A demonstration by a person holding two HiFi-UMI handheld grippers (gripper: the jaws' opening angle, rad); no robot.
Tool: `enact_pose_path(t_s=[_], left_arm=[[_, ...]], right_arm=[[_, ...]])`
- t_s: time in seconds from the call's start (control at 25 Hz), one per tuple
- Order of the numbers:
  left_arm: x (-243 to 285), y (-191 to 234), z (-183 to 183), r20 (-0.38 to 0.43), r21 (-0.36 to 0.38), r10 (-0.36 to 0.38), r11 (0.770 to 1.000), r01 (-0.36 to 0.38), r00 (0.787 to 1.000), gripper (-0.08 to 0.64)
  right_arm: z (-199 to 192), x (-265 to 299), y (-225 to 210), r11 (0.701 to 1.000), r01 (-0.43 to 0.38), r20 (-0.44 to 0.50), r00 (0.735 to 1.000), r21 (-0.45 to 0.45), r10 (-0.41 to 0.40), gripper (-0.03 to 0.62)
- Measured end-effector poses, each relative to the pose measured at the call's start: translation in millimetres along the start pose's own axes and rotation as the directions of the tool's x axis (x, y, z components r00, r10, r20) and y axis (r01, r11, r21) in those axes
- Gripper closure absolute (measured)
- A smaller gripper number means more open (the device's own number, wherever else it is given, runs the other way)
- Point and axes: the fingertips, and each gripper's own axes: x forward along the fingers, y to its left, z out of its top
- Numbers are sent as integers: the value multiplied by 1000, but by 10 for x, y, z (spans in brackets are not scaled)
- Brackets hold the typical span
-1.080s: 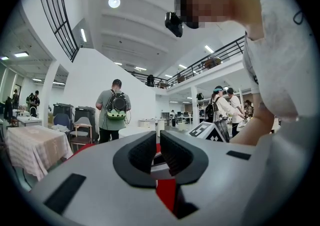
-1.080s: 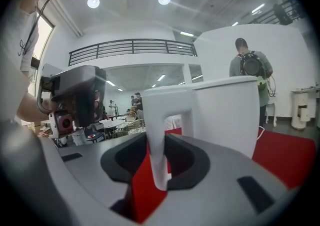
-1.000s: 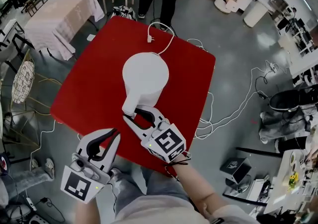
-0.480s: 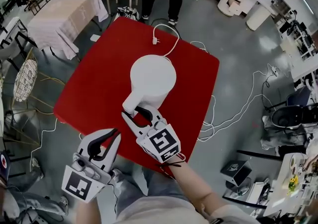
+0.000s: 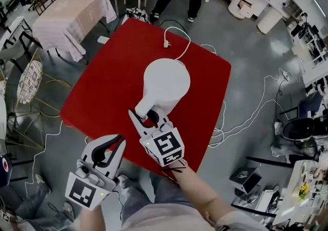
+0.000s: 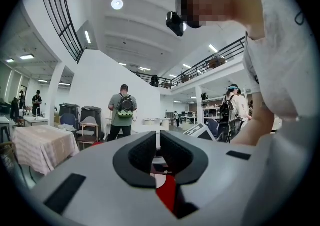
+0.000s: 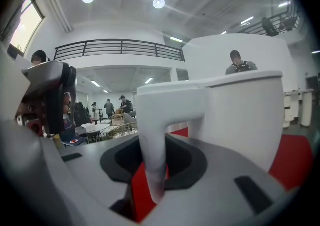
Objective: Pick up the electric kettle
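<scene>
The right gripper (image 5: 148,119) has eased forward over the last second, so the kettle (image 5: 165,84) handle (image 5: 145,108) now sits deeper between its jaws than it did. In the right gripper view the handle (image 7: 152,155) stands upright in the gap with a little room on either side. The jaws are spread as wide as before and do not yet press on it, so this gripper is released, with nothing grasped.

The kettle itself has not moved. It stands upright near the middle of the red bench (image 5: 102,86), and its cord (image 5: 177,45) trails toward the far edge.

The left gripper (image 5: 114,145) hangs off the near bench edge, clenched on nothing, much as it was.

The approach looks all but done. The next step is probably to close on the handle and then lift. The trailing cord could drag as the kettle rises.
</scene>
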Motion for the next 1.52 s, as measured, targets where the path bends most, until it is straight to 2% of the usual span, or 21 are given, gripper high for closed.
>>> enact_pose_path(t_s=[0.12,0.6,0.96,1.08,1.32,1.52], left_arm=[[-42,30,-19,-3,-2,9,1000,-9,1000,545],[-23,-24,-15,-4,5,5,1000,-5,1000,545],[10,-84,15,4,19,10,1000,-10,1000,545],[10,-109,32,9,25,12,1000,-12,1000,545],[-72,-180,142,29,45,13,999,-15,999,545],[-267,-290,300,66,71,3,997,-8,998,545]], right_arm=[[-2,-4,9,1000,-15,6,1000,5,15,485],[96,-164,70,988,-94,5,995,-124,95,502],[159,-318,170,966,-112,-4,993,-232,114,485],[280,-389,221,958,-118,15,992,-261,127,483],[532,-561,471,923,-148,22,986,-355,167,479],[748,-795,740,919,-147,59,982,-366,181,476]])
